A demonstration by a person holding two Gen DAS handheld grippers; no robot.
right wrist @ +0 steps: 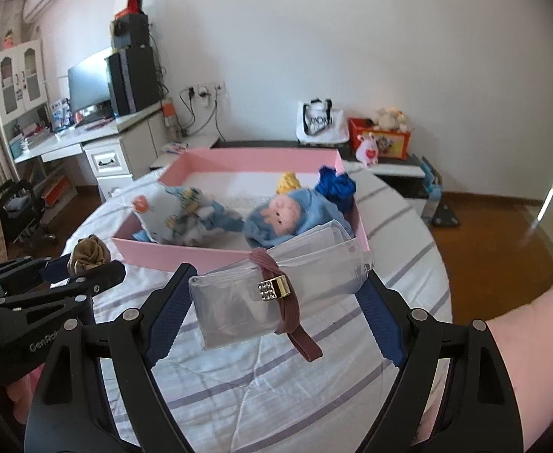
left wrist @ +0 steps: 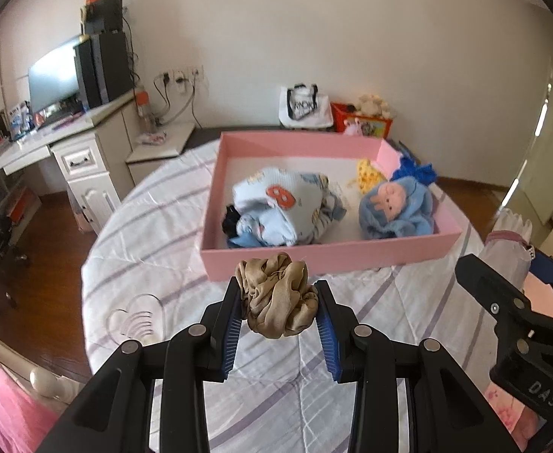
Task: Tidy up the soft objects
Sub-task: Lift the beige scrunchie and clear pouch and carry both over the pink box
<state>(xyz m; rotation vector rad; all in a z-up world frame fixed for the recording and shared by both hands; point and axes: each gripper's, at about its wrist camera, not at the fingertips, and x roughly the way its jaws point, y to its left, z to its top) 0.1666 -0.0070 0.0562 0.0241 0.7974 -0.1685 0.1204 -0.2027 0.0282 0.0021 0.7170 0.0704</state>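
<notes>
Grippers first, nearest the lenses. Left gripper (left wrist: pixel 279 298) is clamped on a crumpled tan satin scrunchie (left wrist: pixel 276 294), blue pads pressing it from both sides; it hangs clear above the bed. Right gripper (right wrist: pixel 276 287) has its jaws wide but full: they pinch a clear plastic pouch (right wrist: pixel 276 279) w/ a maroon band (right wrist: pixel 295 321) wrapped round it, and a small gold rhinestone clasp (right wrist: pixel 274 288) sits on the band. Loose end of the band dangles below the pouch. From the right wrist cam the left gripper shows at lower left, scrunchie still visible in its tips; from the left wrist cam the right gripper is at the right edge, pouch sticking up past it.

Under both: a bedspread (left wrist: pixel 155 249), white w/ lilac stripes. A pink floral sleeve (right wrist: pixel 533 339) shows at right in the right wrist view.

Just beyond the tips sits a shallow pink box (left wrist: pixel 314 255) on the bed. Inside, left part: a bundle of pale blue baby clothes (left wrist: pixel 284 207) w/ an orange 8 on it. Right part: a doll in a blue fleece suit (left wrist: pixel 397 207), lying on its back. Behind the doll, a yellow cloth (left wrist: pixel 368 175), and at the box's far right corner a royal blue cloth (left wrist: pixel 416 171), prob. draped over the rim, hard to say.

Farther back, along the wall: a white tote bag (left wrist: pixel 304 107), a red box (left wrist: pixel 363 120) w/ a plush toy (left wrist: pixel 372 104) on top. Left side: a white desk (left wrist: pixel 68 139) w/ a monitor (left wrist: pixel 51 77) and black PC tower (left wrist: pixel 102 68).
</notes>
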